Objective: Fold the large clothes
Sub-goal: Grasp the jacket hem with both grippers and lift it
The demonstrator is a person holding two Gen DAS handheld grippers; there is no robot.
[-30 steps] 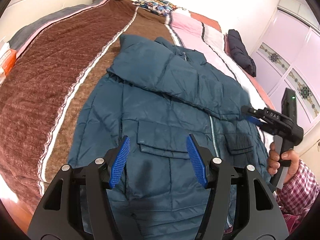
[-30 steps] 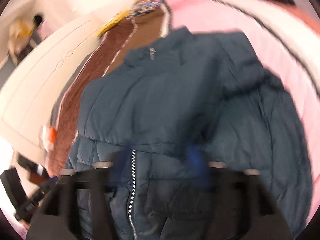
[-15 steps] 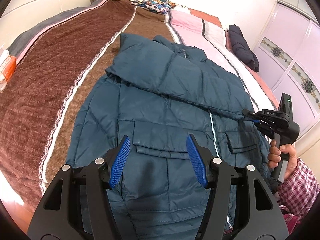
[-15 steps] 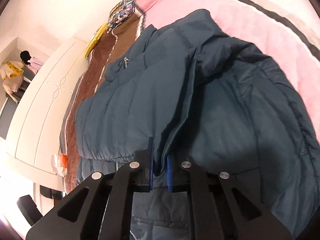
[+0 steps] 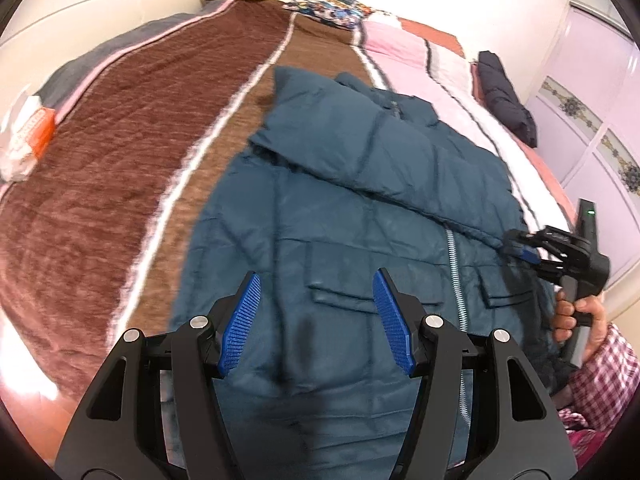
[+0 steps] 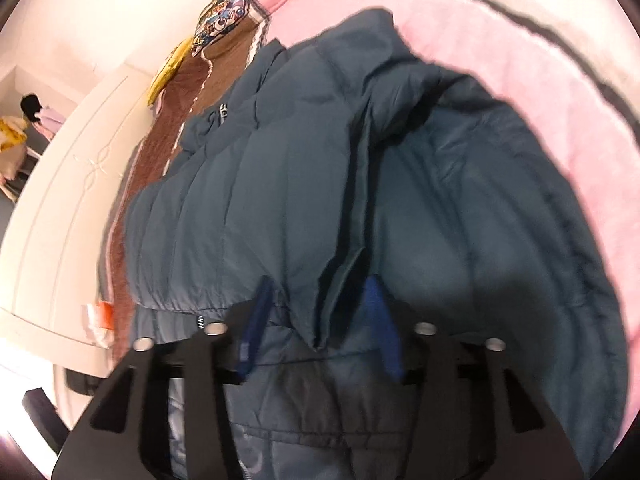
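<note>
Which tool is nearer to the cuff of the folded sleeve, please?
Right. The right tool has the sleeve cuff between its opening jaws; the left tool hovers open over the jacket's chest pocket.

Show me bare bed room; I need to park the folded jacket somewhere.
The brown striped blanket lies bare between the jacket and the headboard-side edge, up to the orange packet. The pink blanket beyond the collar is narrower, bordered by a dark bundle. Crowded at the jacket's right edge, where the right gripper is opening.

A dark navy bundled garment [image 5: 506,100] is lying on the brown-and-pink striped fleece blanket [image 5: 132,168], near lilac wardrobe doors [image 5: 592,120].
</note>
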